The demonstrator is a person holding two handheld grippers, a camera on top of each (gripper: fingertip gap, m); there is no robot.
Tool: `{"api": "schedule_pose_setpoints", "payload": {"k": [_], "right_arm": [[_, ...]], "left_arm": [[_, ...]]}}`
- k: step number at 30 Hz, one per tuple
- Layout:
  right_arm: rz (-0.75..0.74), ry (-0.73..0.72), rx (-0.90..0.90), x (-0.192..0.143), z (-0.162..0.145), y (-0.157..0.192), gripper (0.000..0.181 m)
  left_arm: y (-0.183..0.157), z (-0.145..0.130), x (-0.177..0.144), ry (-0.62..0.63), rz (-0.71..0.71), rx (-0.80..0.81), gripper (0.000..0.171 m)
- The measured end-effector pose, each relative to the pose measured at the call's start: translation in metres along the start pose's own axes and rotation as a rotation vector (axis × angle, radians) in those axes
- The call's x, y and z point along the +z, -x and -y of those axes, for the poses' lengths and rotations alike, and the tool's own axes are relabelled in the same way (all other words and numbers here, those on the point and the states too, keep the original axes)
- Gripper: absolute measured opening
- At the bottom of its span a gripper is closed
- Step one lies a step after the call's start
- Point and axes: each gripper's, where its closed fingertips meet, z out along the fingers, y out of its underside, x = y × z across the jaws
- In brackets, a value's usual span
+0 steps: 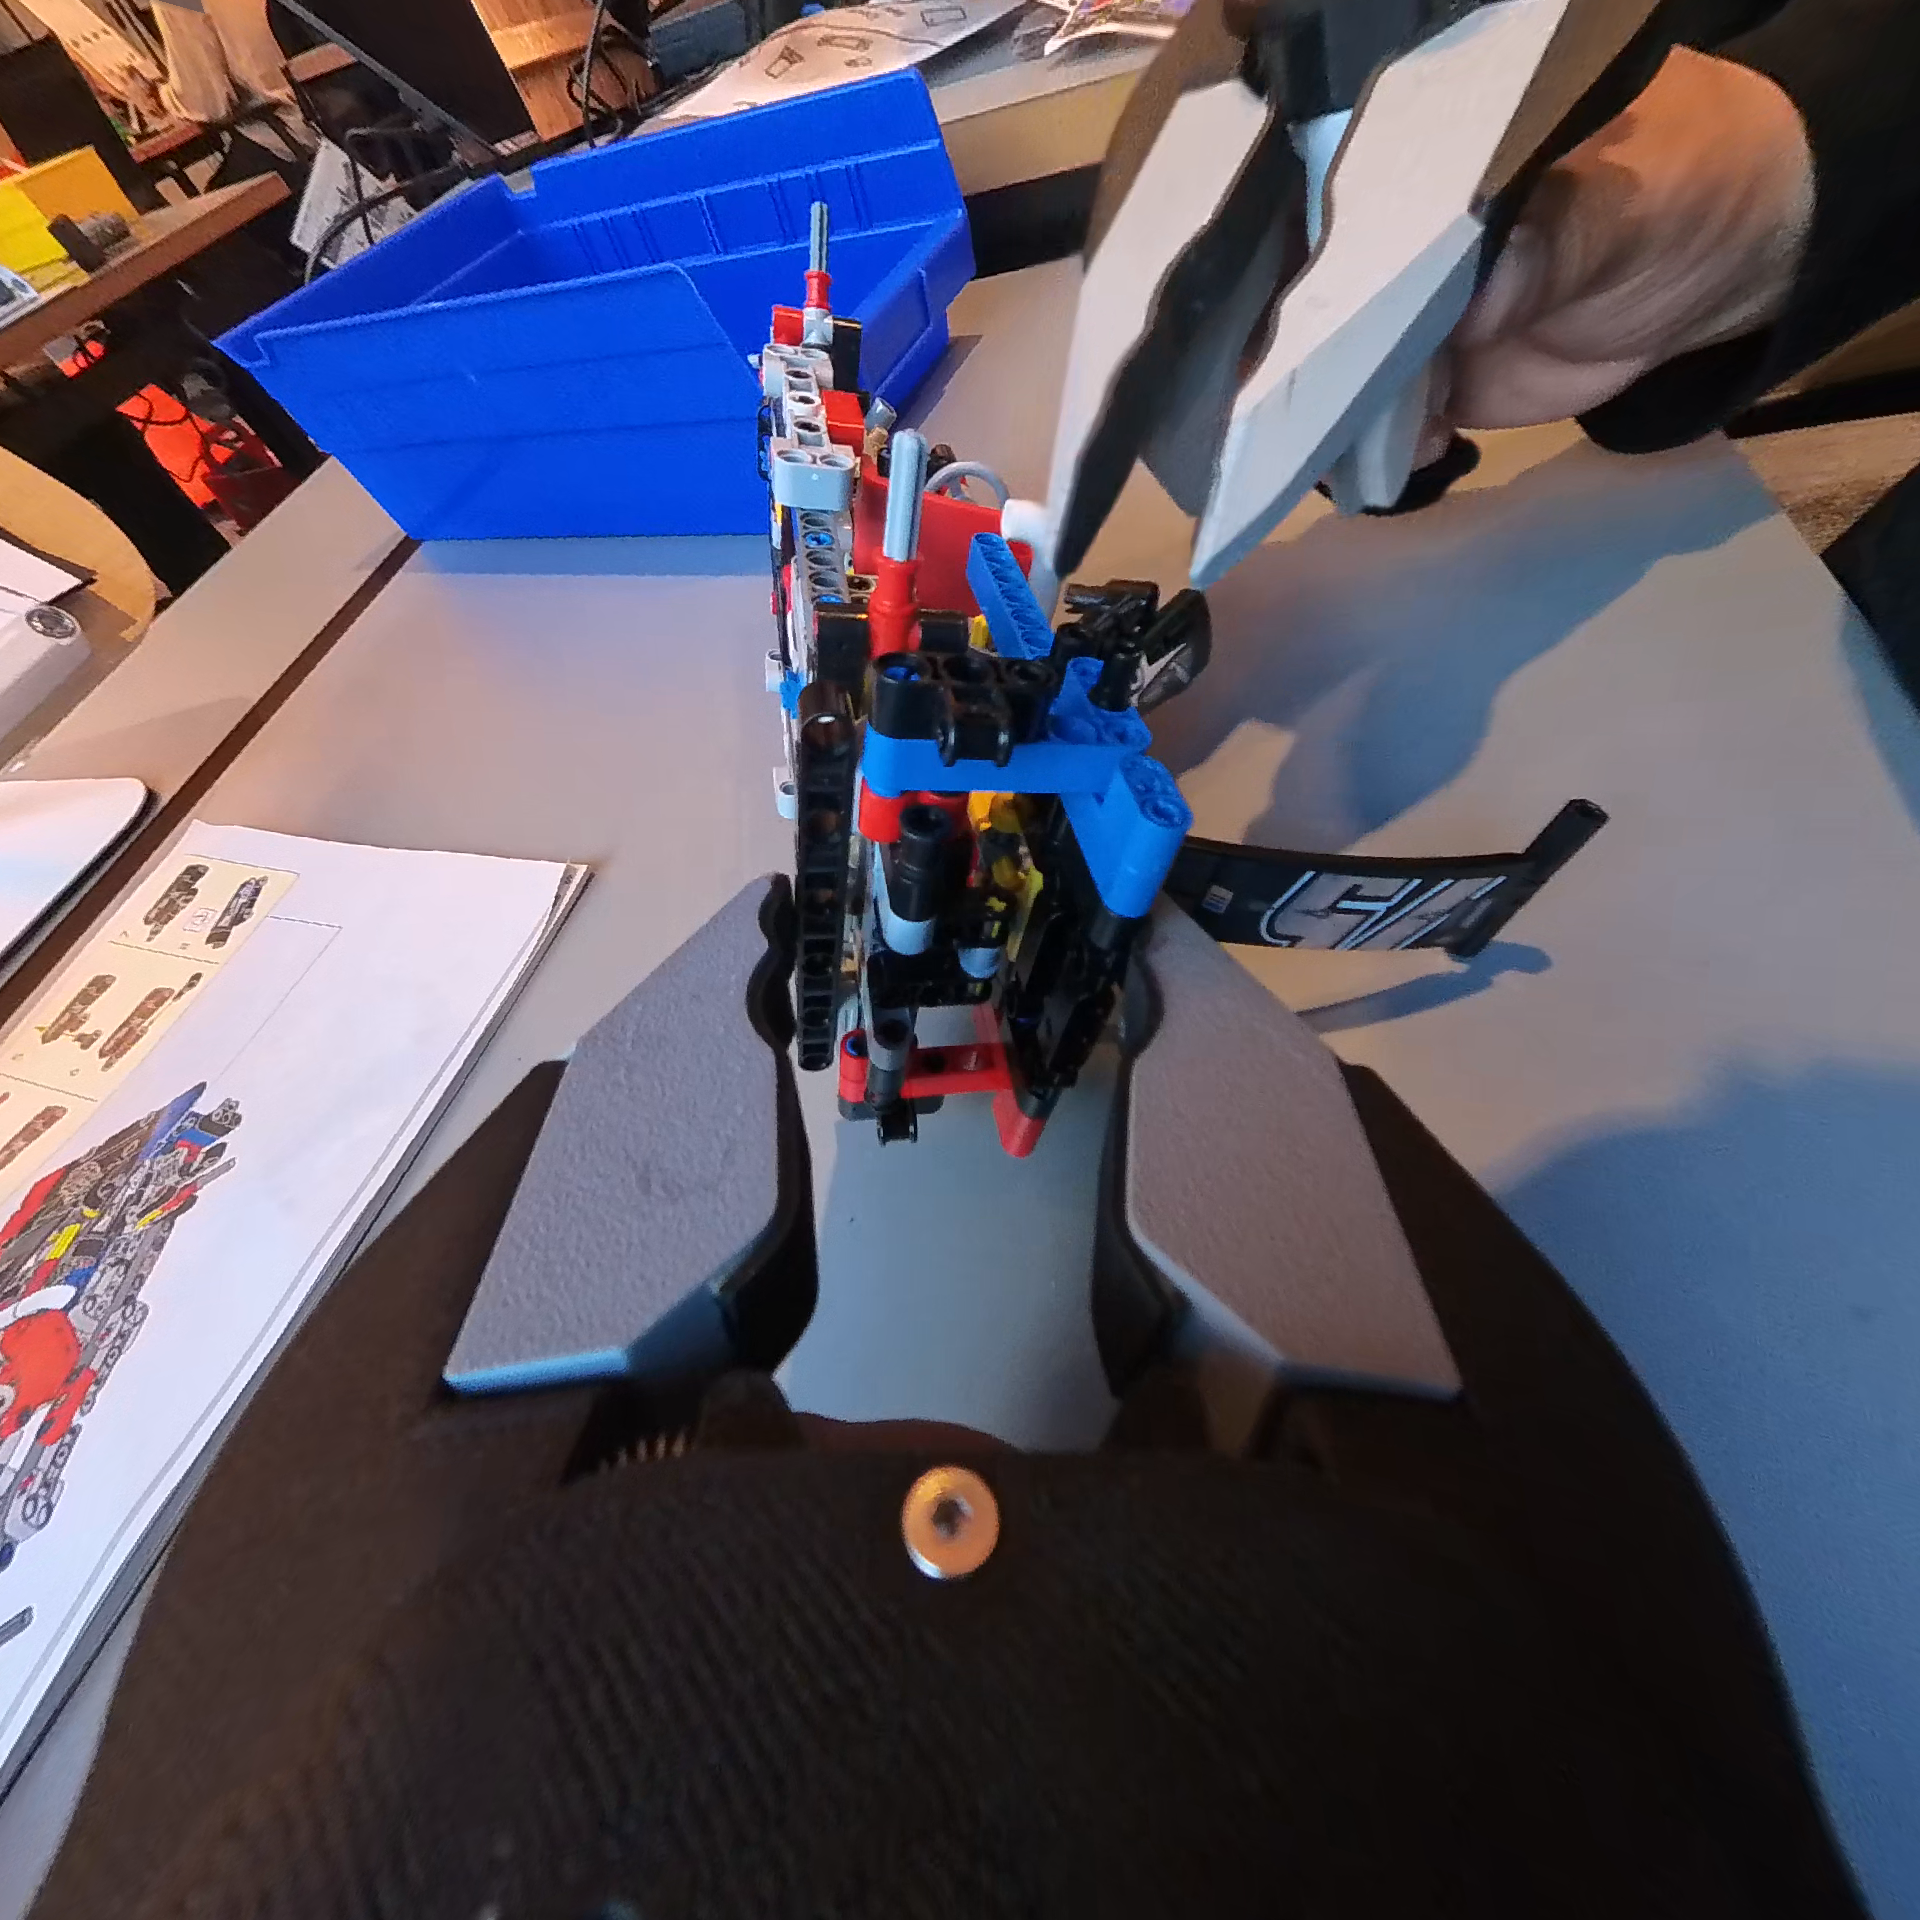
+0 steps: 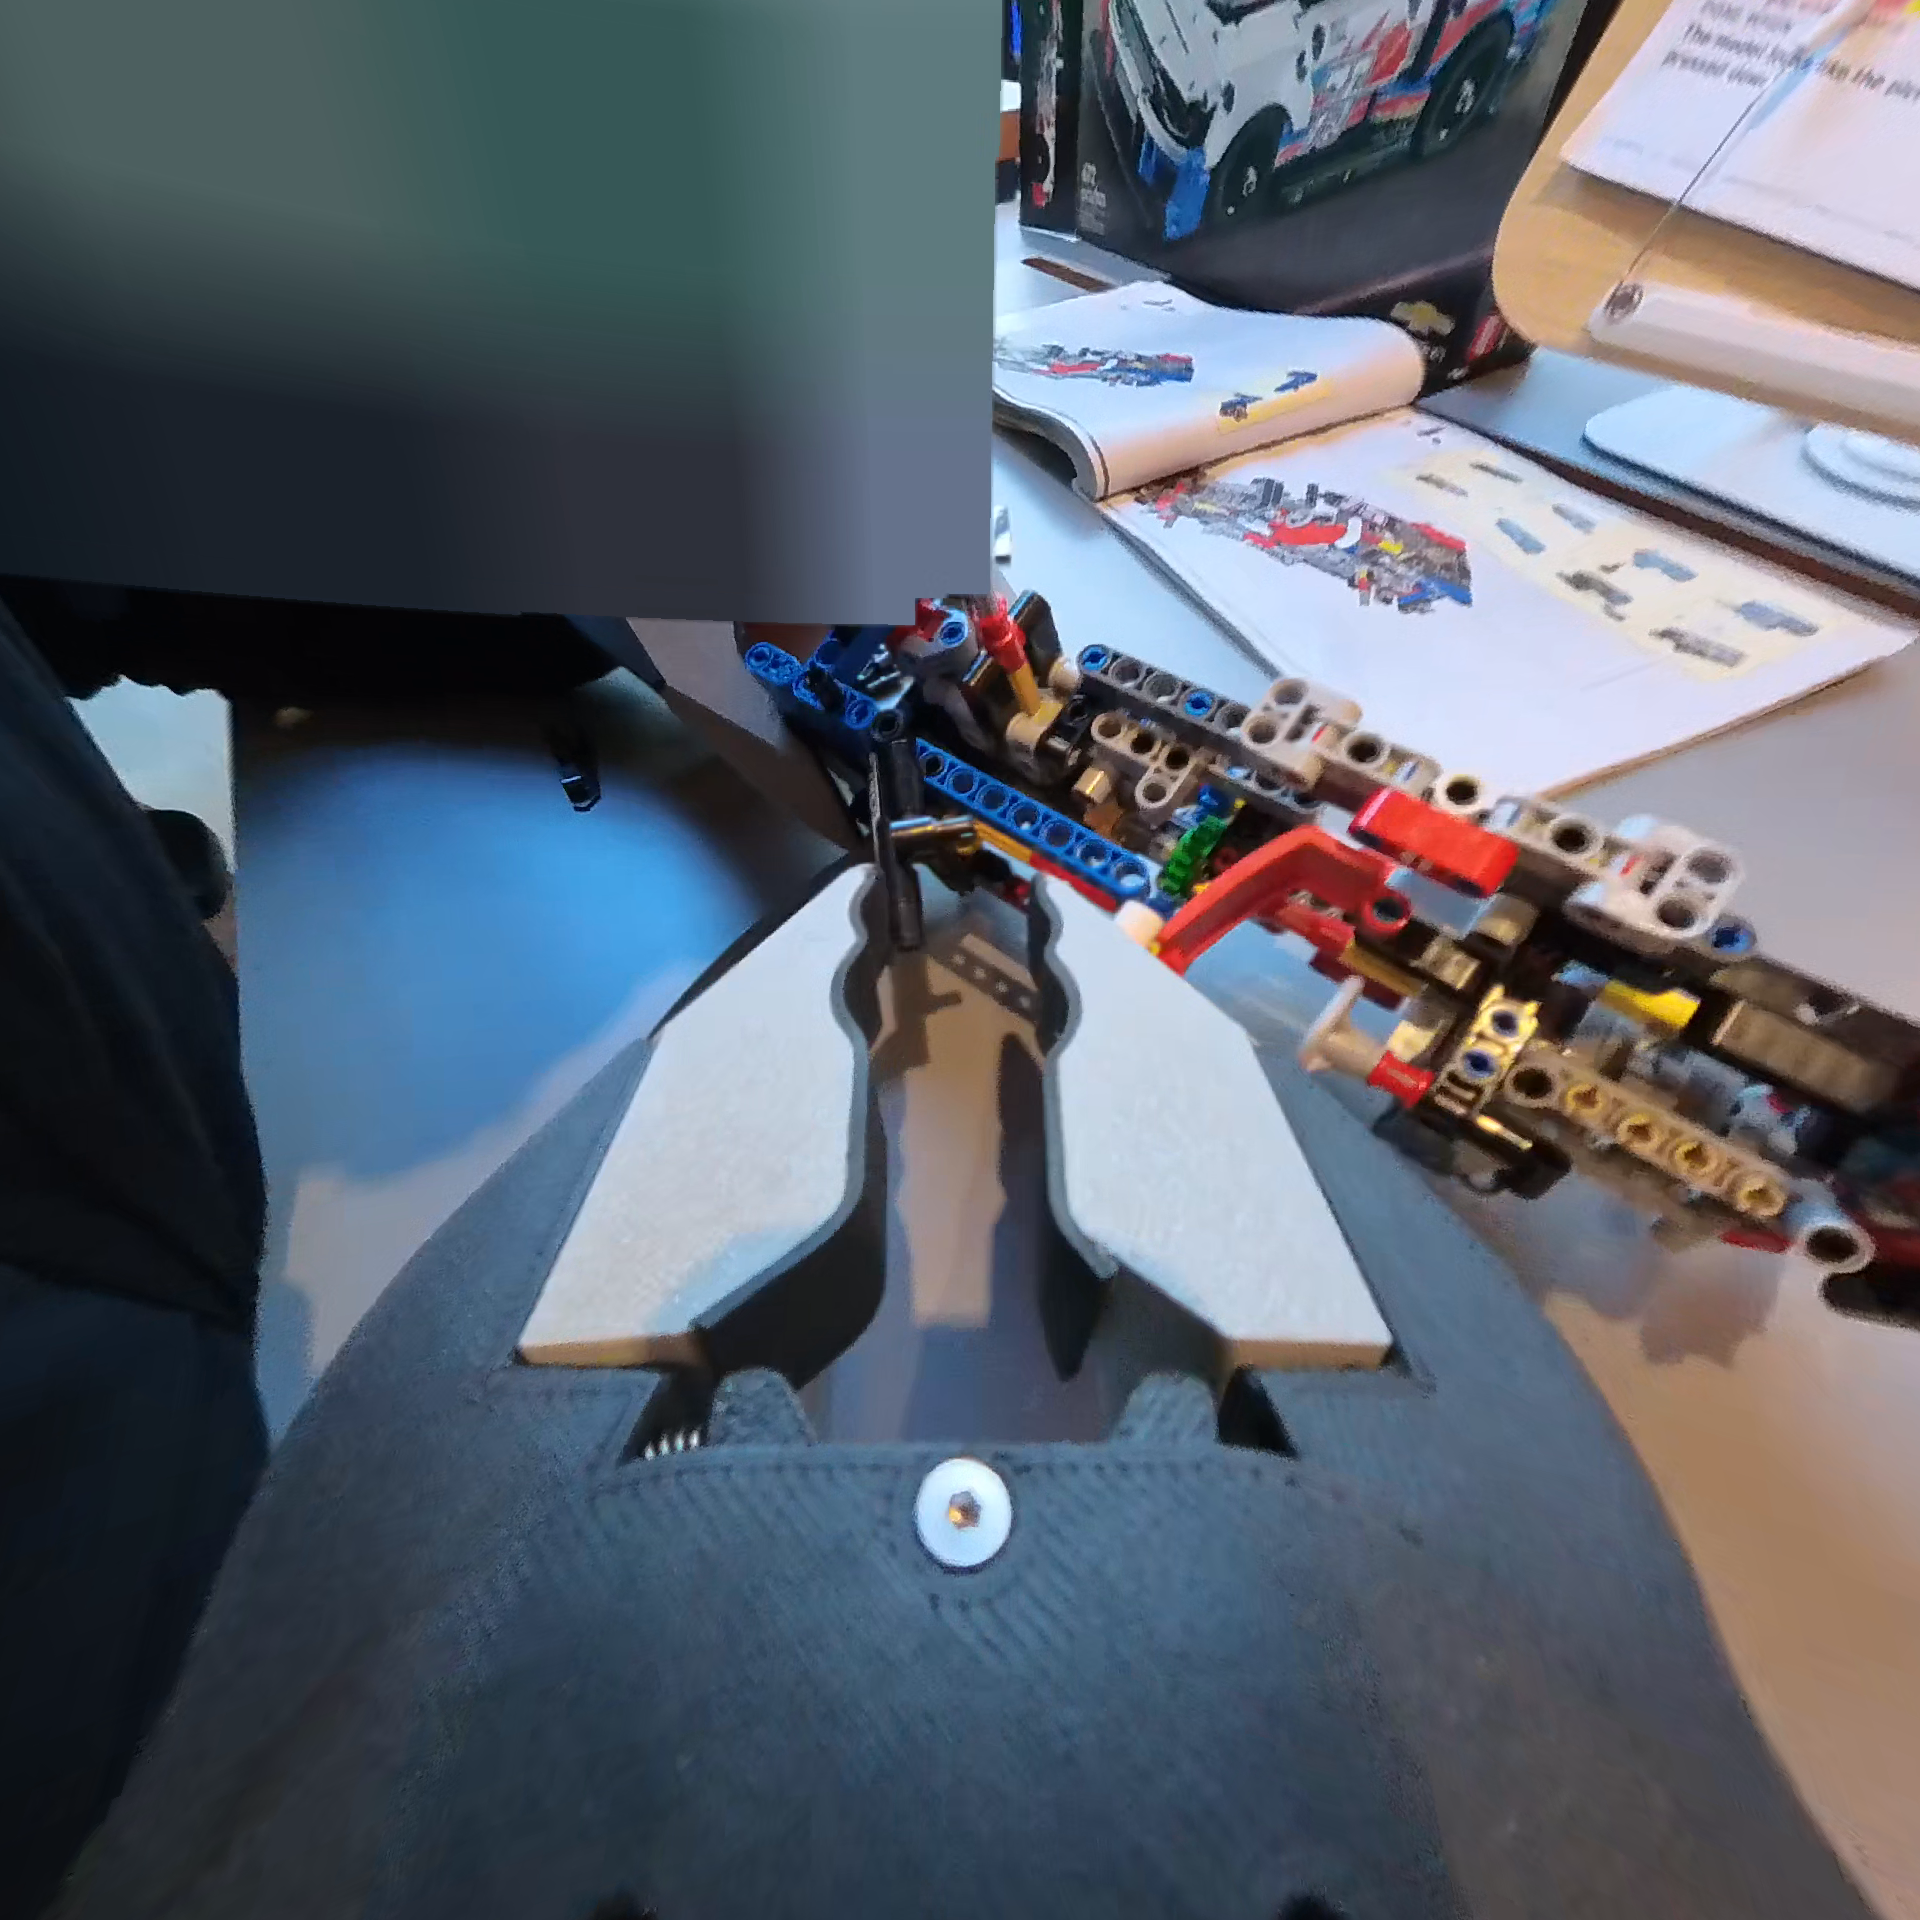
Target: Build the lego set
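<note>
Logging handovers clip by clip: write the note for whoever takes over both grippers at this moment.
Left gripper: shut on the near end of the lego model, holding it over the grey table.
Right gripper: open, tips at the model's blue beam end, nothing held.
Loose black panel lies on the table right of the model. Blue bin behind; instruction booklet open at left.
Done: long frame partly assembled.
Left: likely attach the panel and further pieces per the booklet.

The left gripper (image 1: 951, 966) was clamped by its fingertips on both sides of an object, fingers pointing forward. The right gripper (image 2: 945, 914) came in from the far right, angled downward, its fingers parted with a gap between the tips, gripped by a hand (image 1: 1621, 281).
</note>
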Motion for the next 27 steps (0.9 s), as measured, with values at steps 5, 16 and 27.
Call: {"api": "schedule_pose_setpoints", "payload": {"k": [5,16,27], "right_arm": [[0.052,-0.003,0.016,0.005,0.001,0.007,0.010],[0.010,0.033,-0.070,0.010,0.005,0.004,0.001],[0.021,0.090,-0.295,0.007,0.008,-0.001,0.008]], "left_arm": [[0.000,0.000,0.000,0.001,0.001,0.002,0.060],[0.001,0.000,0.000,0.000,0.005,-0.008,0.060],[0.000,0.000,0.000,0.002,0.006,0.001,0.060]]}}
